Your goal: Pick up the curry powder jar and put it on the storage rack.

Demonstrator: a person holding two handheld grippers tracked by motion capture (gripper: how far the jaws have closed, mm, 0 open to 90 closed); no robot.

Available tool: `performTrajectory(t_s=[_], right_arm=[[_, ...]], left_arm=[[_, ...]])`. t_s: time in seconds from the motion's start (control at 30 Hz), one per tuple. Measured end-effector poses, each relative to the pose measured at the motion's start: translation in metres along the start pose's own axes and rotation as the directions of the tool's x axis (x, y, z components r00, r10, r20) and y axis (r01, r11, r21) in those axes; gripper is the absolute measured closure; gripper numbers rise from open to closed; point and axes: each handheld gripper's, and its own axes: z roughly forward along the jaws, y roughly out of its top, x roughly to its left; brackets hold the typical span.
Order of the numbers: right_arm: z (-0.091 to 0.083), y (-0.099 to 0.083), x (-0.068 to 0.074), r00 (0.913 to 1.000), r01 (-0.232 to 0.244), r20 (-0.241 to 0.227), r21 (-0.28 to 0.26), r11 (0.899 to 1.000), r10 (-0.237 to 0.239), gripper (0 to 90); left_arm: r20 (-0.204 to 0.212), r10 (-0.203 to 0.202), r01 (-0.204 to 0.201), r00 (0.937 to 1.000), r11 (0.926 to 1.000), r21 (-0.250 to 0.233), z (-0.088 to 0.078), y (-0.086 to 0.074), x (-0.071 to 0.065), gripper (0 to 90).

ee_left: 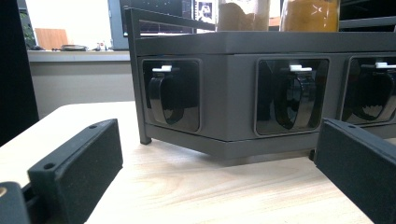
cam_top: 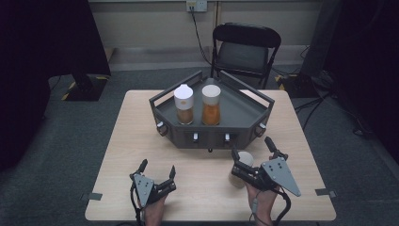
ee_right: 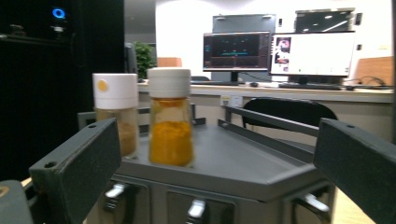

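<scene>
Jars [cam_top: 184, 104] and [cam_top: 211, 105] stand upright, side by side, in grey tray [cam_top: 244, 113]; left gripper [cam_top: 156, 170] wide, empty; right gripper [cam_top: 251, 150] wide, empty.

No text, brand, number or sign can be read anywhere in these pictures. The two monitors [ee_right: 280, 53] seen in the right gripper view carry lit displays, but whatever is written on them is too small and blurred to make out. The white cap [ee_right: 115, 90] of the brown spice jar bears a small round yellow mark, with no lettering that can be told.
</scene>
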Motion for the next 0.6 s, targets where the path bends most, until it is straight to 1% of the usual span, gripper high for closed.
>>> performTrajectory(t_s=[0.13,0.3,0.33,0.43,0.5,0.6], right_arm=[[-0.007,-0.01,-0.003,0.9998,0.002,0.018,-0.012,1.0,-0.001,0.0],[-0.014,-0.022,-0.009,0.9997,-0.011,0.021,-0.021,1.0,0.011,0.0],[-0.014,-0.022,-0.009,0.9997,-0.011,0.021,-0.021,1.0,0.011,0.0],[-0.019,-0.031,-0.01,0.9996,-0.01,0.026,-0.034,0.999,0.011,0.0],[-0.022,-0.037,-0.011,0.9993,-0.006,0.036,-0.041,0.999,0.008,0.0],[-0.025,-0.043,-0.012,0.9981,-0.004,0.061,-0.037,0.999,0.007,0.0]], left_arm=[[0.0,0.0,0.0,1.0,1.0,0.0,0.0,0.0,0.0,0.6],[0.0,0.0,0.0,1.0,1.0,0.0,0.0,0.0,0.0,0.6],[0.0,0.0,0.0,1.0,1.0,0.0,0.0,0.0,0.0,0.5],[0.0,0.0,0.0,1.0,1.0,0.0,0.0,0.0,0.0,0.5],[0.0,0.0,0.0,1.0,1.0,0.0,0.0,0.0,0.0,0.5],[0.0,0.0,0.0,1.0,1.0,0.0,0.0,0.0,0.0,0.5]])
